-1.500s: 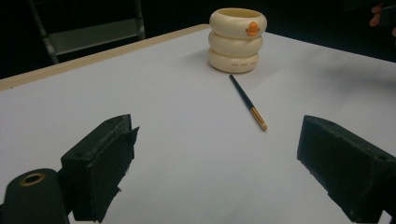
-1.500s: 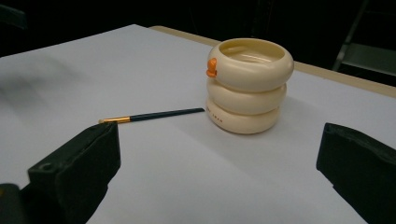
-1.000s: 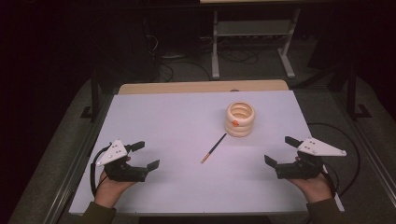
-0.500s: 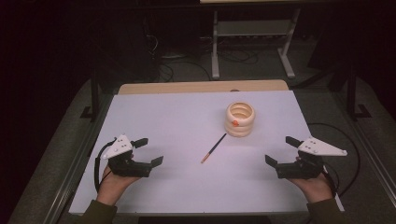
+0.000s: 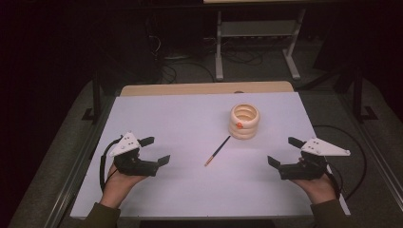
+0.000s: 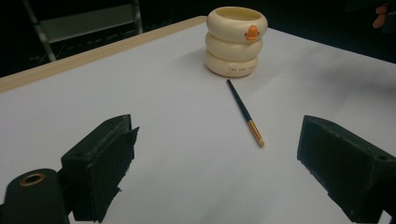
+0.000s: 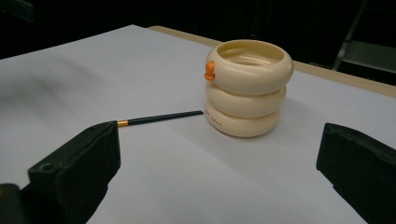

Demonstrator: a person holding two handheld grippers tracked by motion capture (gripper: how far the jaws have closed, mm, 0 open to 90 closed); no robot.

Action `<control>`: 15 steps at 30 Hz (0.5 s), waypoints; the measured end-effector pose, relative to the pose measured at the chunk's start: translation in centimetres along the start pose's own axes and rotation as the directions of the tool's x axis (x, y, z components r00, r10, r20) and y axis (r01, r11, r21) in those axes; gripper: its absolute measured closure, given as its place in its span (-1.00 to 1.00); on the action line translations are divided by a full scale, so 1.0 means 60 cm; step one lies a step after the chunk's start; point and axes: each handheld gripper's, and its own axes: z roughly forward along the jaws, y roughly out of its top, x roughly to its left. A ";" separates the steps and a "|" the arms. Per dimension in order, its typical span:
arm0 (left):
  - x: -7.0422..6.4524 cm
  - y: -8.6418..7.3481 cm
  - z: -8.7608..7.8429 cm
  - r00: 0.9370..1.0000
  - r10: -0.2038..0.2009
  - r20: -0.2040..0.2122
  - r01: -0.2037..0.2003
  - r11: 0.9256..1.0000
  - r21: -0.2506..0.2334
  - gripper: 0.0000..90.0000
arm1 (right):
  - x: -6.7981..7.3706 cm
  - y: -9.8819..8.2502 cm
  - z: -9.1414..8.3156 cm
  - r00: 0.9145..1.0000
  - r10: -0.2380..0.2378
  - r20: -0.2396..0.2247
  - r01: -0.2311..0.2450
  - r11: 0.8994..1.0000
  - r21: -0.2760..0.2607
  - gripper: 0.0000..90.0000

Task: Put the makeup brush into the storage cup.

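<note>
Jaws wide apart on both black hand-held grippers, left [image 5: 155,150] and right [image 5: 285,151] (nothing held); thin dark brush [image 5: 217,150] lies mid-frame between them, near cream ringed pot [image 5: 244,121].

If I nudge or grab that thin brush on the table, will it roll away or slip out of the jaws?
The brush is a slim, round stick lying flat on the smooth white table, so a sideways nudge would probably roll it. It looks stiff and very light. Lying that low, it may skid rather than lift between the wide black pads. The cup by its dark end could stop it.

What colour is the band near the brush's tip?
Gold, on the dark-handled brush, just behind its pale tip; the left gripper view shows it best.
</note>
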 end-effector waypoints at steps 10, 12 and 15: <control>-0.004 0.022 0.016 1.000 0.011 0.019 -0.011 1.000 -0.006 -0.77 | -0.004 0.000 -0.001 1.000 0.005 0.004 -0.005 1.000 -0.010 -1.00; -0.004 0.025 0.018 1.000 0.014 0.023 -0.014 1.000 -0.003 -0.77 | -0.004 0.000 -0.001 1.000 0.002 0.004 -0.002 1.000 -0.009 -1.00; -0.004 0.027 0.021 1.000 0.013 0.023 -0.013 1.000 -0.001 -0.77 | -0.004 0.000 0.000 1.000 -0.001 0.005 0.001 1.000 -0.004 -1.00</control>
